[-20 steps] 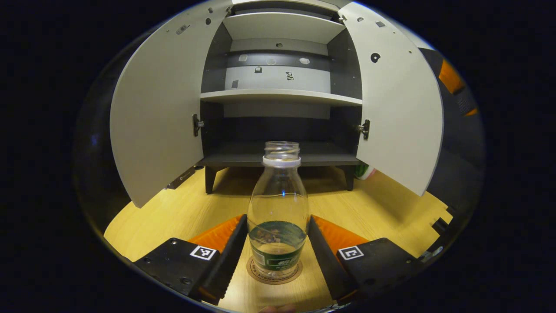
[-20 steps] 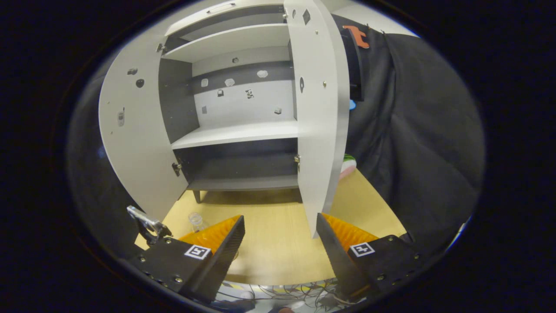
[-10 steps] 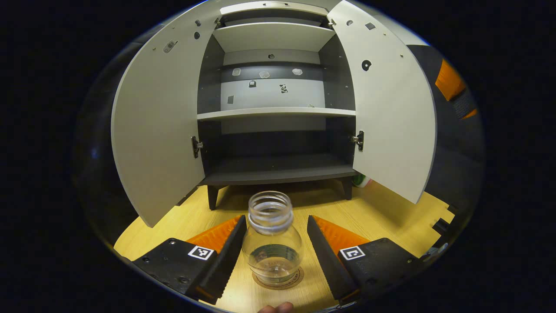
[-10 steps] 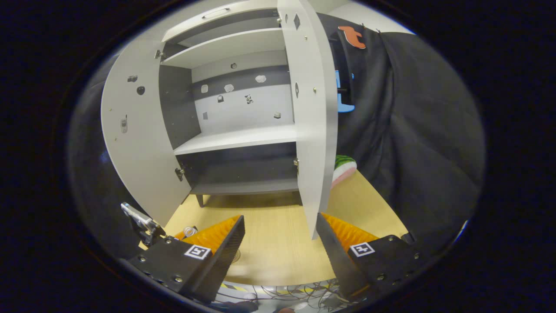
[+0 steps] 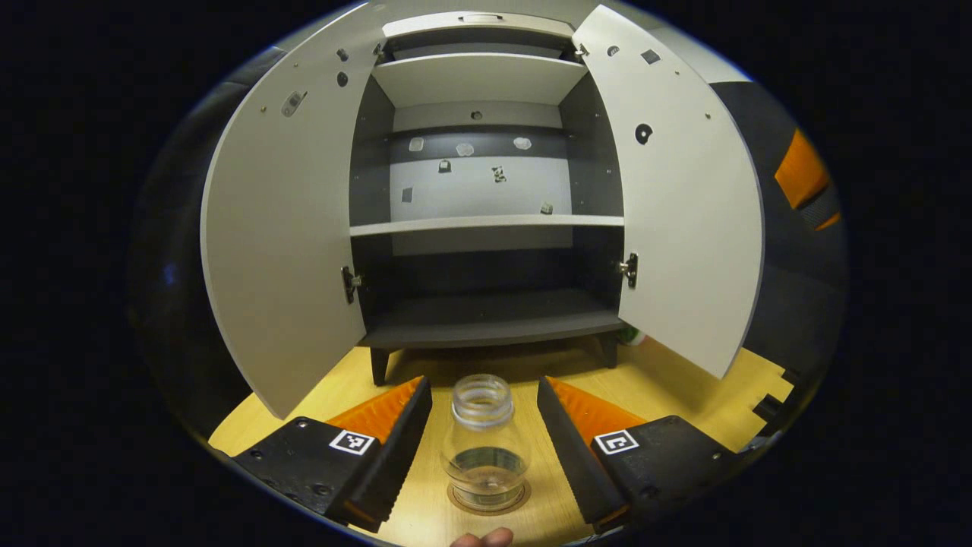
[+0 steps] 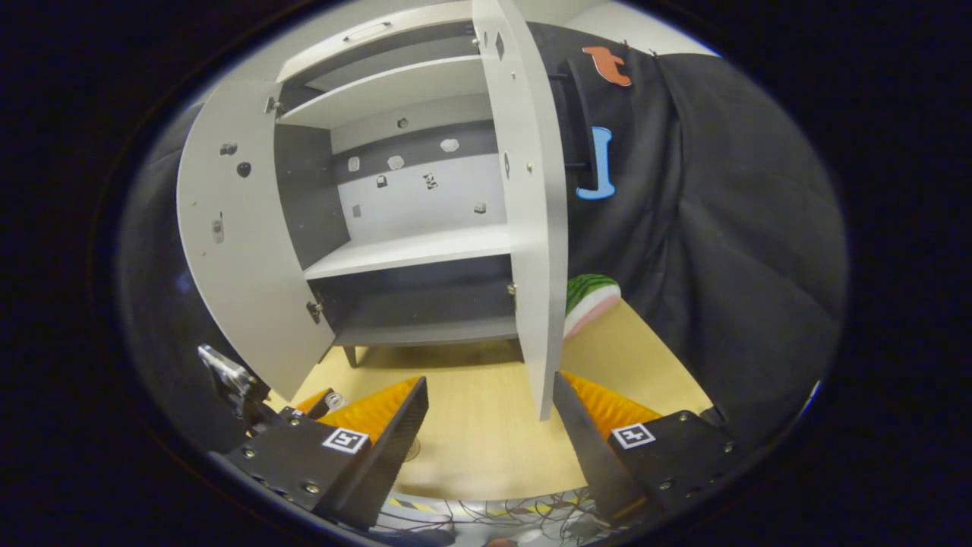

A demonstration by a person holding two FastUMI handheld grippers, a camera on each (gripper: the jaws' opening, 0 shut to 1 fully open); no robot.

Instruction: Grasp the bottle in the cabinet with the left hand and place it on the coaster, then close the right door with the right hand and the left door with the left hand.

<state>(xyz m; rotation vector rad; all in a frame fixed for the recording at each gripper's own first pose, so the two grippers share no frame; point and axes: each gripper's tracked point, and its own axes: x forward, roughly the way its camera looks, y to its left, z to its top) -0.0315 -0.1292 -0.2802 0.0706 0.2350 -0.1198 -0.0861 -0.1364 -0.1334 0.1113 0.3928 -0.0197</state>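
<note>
Recording booth: black cloth wall, open cabinet on wooden table, loose cables.

I see a clear glossy bottle between my left jaws, a smooth light wood table, and matt grey cabinet doors.
</note>
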